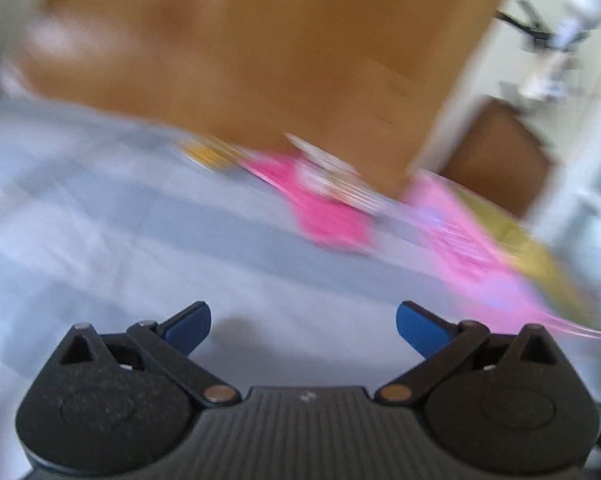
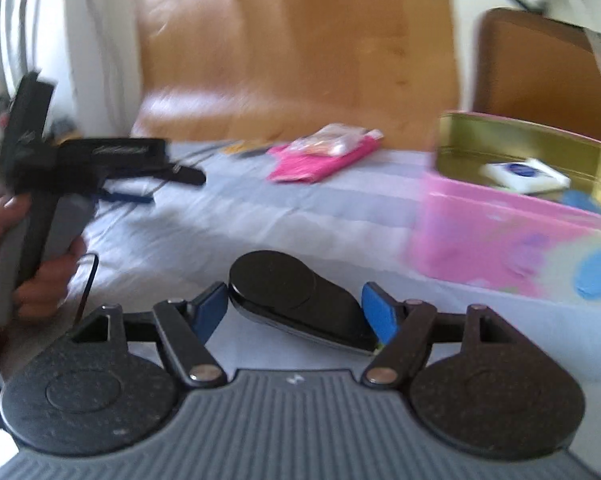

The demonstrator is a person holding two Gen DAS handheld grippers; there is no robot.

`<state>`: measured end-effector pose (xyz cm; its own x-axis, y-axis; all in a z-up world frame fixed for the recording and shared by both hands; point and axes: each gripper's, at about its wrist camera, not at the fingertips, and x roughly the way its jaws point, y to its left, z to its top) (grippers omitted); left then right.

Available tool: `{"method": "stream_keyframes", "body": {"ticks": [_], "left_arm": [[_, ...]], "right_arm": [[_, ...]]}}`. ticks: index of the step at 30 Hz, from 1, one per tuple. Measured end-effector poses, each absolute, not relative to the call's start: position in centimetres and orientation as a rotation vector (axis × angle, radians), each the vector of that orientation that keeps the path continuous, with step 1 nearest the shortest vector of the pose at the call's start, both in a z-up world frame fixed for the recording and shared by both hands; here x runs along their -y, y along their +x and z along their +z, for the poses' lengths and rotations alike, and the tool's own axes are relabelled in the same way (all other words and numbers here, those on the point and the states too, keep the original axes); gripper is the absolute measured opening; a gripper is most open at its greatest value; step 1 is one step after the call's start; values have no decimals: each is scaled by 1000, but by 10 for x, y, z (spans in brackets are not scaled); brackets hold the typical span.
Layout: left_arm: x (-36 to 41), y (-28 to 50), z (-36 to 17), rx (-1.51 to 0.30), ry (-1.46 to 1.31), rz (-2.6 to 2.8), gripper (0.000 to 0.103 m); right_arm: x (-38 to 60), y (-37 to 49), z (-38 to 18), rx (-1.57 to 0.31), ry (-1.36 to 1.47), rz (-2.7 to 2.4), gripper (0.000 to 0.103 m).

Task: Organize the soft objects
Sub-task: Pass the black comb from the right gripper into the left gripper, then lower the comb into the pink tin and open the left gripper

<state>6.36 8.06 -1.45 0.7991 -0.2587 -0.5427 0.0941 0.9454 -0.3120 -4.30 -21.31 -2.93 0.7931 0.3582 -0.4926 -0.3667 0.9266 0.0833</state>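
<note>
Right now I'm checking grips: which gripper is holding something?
The right gripper: a black case sits between its blue fingers. The left gripper is open over the bedsheet.

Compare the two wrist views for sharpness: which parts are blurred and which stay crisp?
Left wrist view: heavy motion blur smears the wooden headboard and pink cloth; only the left gripper is crisp. Right wrist view: milder blur; the right gripper and black object between its fingers are sharp, the pink tin soft.
</note>
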Motion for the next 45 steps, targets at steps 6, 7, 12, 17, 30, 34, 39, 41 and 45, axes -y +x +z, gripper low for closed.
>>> {"method": "stream_keyframes", "body": {"ticks": [6, 7, 12, 17, 30, 34, 39, 41, 45], "left_arm": [[-12, 47, -16, -796, -380, -594, 98], [-3, 46, -14, -801, -375, -627, 96], [23, 48, -2, -844, -427, -748, 96], [38, 53, -1, -879, -379, -688, 96], [75, 40, -11, -976, -250, -652, 72], [78, 45, 12, -940, -288, -686, 71], [116, 62, 65, -796, -171, -727, 77], [135, 80, 71, -761, -139, -740, 84], [168, 119, 57, -769, -115, -686, 88]], "right_arm": [[221, -53, -22, -401, -33, 347, 34], [218, -54, -22, -392, -66, 344, 16], [227, -50, -29, -400, -91, 324, 19], [267, -63, -24, -460, 28, 415, 50], [239, -81, -34, -413, -77, 412, 41], [248, -83, -11, -285, -67, 361, 41], [269, -59, 10, -170, -97, 247, 41], [283, -36, 9, -182, -73, 193, 42], [300, 5, -2, -243, -55, 25, 42]]}}
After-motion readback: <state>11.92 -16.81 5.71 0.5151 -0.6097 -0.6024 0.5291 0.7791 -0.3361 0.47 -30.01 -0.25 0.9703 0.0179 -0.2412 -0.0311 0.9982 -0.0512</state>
